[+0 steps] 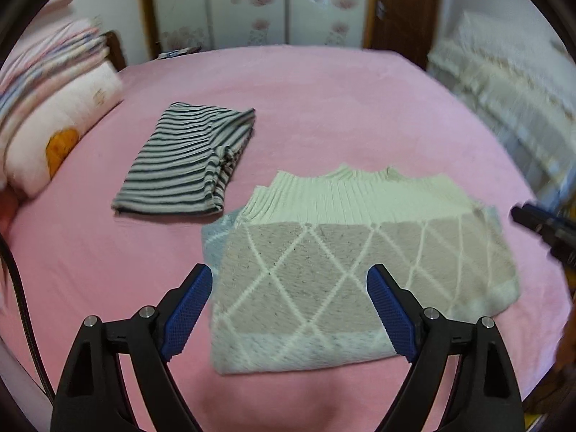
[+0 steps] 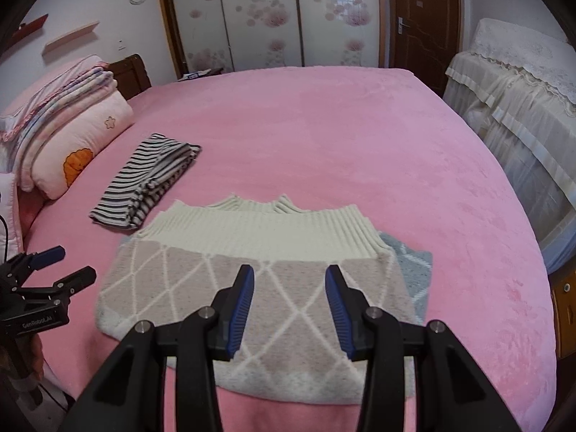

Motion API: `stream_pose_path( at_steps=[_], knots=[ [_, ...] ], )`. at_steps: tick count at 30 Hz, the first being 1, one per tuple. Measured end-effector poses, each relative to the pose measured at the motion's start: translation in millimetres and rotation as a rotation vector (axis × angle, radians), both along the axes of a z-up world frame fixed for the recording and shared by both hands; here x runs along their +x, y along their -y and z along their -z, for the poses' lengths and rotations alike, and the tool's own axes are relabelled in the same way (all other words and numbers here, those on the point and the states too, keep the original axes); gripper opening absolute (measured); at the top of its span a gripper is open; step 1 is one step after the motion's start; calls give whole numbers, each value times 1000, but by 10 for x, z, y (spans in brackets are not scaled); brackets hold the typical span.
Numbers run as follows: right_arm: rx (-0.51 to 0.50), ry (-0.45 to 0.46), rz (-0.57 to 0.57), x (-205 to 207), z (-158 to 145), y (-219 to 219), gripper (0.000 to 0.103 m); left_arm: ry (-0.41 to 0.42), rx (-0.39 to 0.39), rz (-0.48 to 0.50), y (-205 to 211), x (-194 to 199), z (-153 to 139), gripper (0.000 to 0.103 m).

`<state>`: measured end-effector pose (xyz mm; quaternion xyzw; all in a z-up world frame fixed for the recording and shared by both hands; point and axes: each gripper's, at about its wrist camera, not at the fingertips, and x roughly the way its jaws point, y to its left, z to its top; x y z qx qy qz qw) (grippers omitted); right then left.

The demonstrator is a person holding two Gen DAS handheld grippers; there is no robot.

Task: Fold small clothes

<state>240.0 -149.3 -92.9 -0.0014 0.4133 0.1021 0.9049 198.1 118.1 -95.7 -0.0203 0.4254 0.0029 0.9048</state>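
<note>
A folded knit sweater (image 1: 324, 273) with a pale diamond pattern and a cream ribbed band lies flat on the pink bed (image 1: 324, 108); the right wrist view shows the same sweater (image 2: 187, 280). My left gripper (image 1: 289, 277) hovers above its near left part, open wide, with nothing between the blue pads. My right gripper (image 2: 289, 279) hangs above the sweater's middle, also open and empty. A folded black-and-white striped garment (image 1: 187, 162) lies further back on the left, and the striped garment (image 2: 144, 183) shows beside the sweater in the right wrist view. The left gripper (image 2: 63, 264) appears at the left edge.
Pillows and folded bedding (image 2: 68, 133) are stacked at the bed's left side. A lace-covered piece of furniture (image 2: 514, 108) stands along the right. Wardrobe doors (image 2: 266, 18) and a brown door (image 2: 424, 18) stand behind the bed (image 2: 360, 144). The right gripper's tip (image 1: 540, 223) shows at the right edge.
</note>
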Motion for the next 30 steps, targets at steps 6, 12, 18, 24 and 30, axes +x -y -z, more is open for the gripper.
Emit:
stream_pose_path(
  at_steps=[6,12,18,24,30],
  knots=[
    [10,35,-1,-114,103,-222,41,-51,-155,-152,-233,-257,410,88],
    [-2,31,11,-154,420,-359,24,-153,-291,-279,-481,-492,1041,88],
    [15,4,-8,-138,704,-470,10,-184,-538,-319,-576,-645,1524,88],
    [39,-2,-27,-128,839,-552,10,-109,-578,-287,-493,-547,1627,88],
    [43,15,-49,-94,901,-621,10,-45,-588,-285,-414,-396,1734,99]
  ],
)
